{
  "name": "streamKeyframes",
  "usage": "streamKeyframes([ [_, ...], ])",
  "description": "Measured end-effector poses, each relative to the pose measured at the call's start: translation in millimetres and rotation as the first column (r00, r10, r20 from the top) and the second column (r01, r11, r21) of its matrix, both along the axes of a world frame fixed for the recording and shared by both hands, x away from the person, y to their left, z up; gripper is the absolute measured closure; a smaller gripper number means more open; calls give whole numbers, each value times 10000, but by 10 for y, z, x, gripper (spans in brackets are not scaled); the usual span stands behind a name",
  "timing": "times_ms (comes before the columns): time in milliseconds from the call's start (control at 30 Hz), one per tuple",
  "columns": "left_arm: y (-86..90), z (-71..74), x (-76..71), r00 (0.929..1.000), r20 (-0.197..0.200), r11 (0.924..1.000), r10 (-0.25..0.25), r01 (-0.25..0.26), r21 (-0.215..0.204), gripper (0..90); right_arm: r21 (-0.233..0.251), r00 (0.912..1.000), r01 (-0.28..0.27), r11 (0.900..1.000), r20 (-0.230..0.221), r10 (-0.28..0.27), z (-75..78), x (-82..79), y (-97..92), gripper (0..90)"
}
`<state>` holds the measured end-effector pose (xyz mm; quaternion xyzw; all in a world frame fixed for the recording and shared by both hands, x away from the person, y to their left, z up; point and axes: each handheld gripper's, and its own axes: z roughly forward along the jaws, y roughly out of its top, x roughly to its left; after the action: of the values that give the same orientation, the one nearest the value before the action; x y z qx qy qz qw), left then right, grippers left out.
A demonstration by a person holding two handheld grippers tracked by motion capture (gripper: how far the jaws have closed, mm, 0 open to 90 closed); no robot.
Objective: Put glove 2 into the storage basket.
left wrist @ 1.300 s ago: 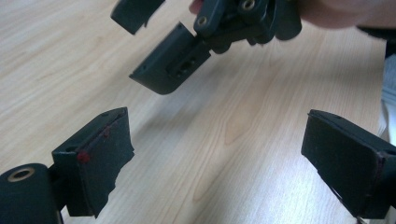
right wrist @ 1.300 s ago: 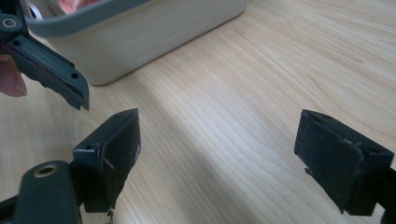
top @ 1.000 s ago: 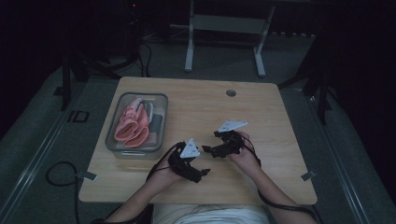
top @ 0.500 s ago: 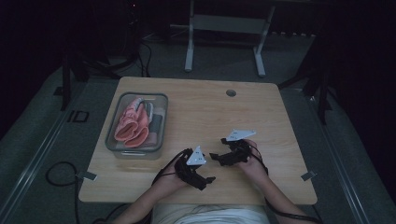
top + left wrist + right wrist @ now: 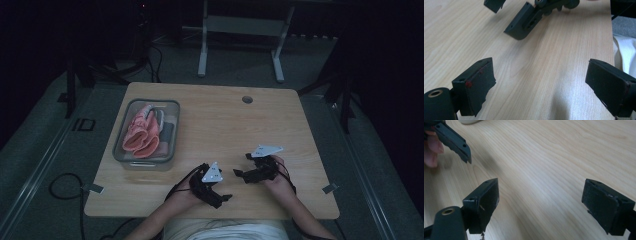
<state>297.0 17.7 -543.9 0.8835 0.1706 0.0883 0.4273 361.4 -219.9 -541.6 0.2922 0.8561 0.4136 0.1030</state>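
Pale matt wood-grain table (image 5: 215,120), clear glossy plastic bin (image 5: 171,145), soft pink cloth (image 5: 141,132)

High view looks down and forward over my worktop (image 5: 215,115) from above my seat. My left tool (image 5: 541,85) view skims the wood close up, facing my right tool (image 5: 524,22); the right tool's view sits equally low, sharing that near-edge patch.

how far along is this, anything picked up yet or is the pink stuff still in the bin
Nothing looks done yet. The pink rubber gloves lie in the clear plastic bin at the left of the wooden table. In hand: nothing. The left tool and the right tool are both open over bare wood near the front edge. Everything is left; I can't tell what the job is.
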Motion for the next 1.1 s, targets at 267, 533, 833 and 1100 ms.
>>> streamKeyframes([
  [267, -23, -50, -12, 9999, 122, 9994, 18, -22, 341, 82, -150, 9996, 228, 9996, -160, -230, -76, -50, -206, 144],
  [533, -39, -45, -44, 9999, 126, 9994, -77, 73, 333, 82, -46, 9977, 676, 9977, 5, -675, -80, -97, -441, 144],
  [833, -19, -40, -53, 10000, 83, 9996, -34, 32, 278, 82, 184, 9956, 917, 9956, 165, -920, -94, -105, -567, 144],
  [1100, -11, -41, -54, 9999, 81, 9999, 76, -77, 149, 82, 261, 9959, 877, 9958, 212, -883, -99, -110, -570, 144],
])
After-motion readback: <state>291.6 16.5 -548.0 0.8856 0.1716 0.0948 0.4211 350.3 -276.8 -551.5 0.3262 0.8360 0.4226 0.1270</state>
